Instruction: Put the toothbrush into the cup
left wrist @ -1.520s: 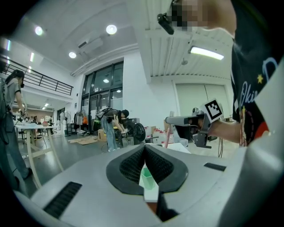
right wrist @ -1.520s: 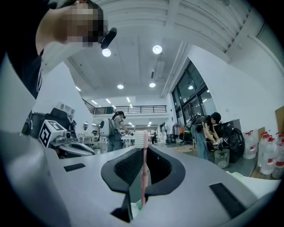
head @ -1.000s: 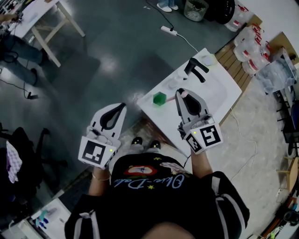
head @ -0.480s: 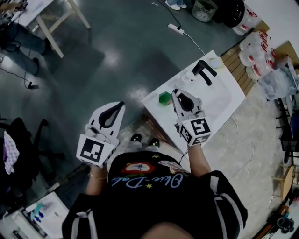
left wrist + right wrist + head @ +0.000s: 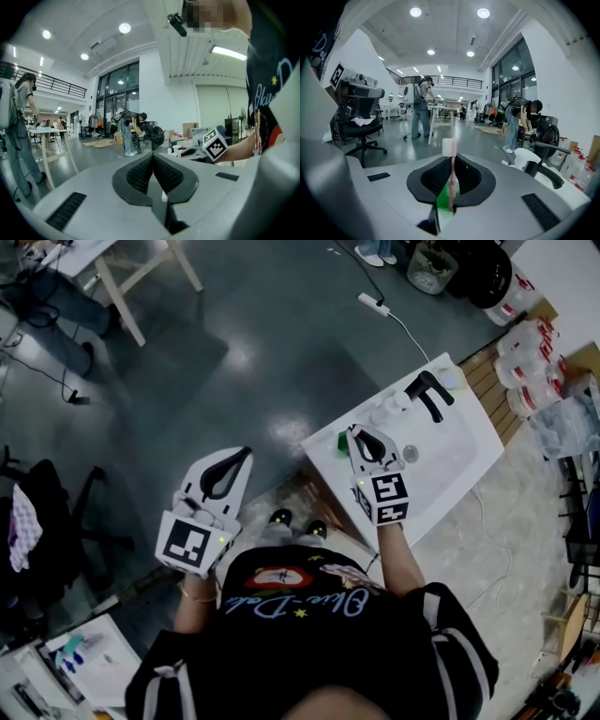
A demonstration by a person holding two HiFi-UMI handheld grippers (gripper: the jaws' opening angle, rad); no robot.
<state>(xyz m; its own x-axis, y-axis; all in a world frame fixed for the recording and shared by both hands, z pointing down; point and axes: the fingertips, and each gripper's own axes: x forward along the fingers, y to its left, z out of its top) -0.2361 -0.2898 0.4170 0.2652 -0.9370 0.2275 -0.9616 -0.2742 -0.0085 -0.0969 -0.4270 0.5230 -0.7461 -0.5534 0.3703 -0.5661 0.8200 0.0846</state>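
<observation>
A pink toothbrush (image 5: 452, 178) with white bristles (image 5: 448, 146) stands upright between the jaws of my right gripper (image 5: 451, 161), which is shut on its handle. Right below those jaws shows the green cup (image 5: 443, 206). In the head view the right gripper (image 5: 356, 433) hovers over the green cup (image 5: 343, 443) at the near left corner of the white sink table (image 5: 323, 448). My left gripper (image 5: 244, 454) hangs off the table's left over the floor, jaws shut with nothing between them (image 5: 153, 157).
A black faucet (image 5: 427, 394) and a basin (image 5: 441, 454) with a drain lie beyond the right gripper. Small white containers (image 5: 394, 407) stand by the faucet. A power strip (image 5: 373, 304) lies on the floor, a black chair (image 5: 42, 521) stands at left.
My right gripper has carried the toothbrush left toward the green cup and is now over it. The left gripper has stayed where it was.
</observation>
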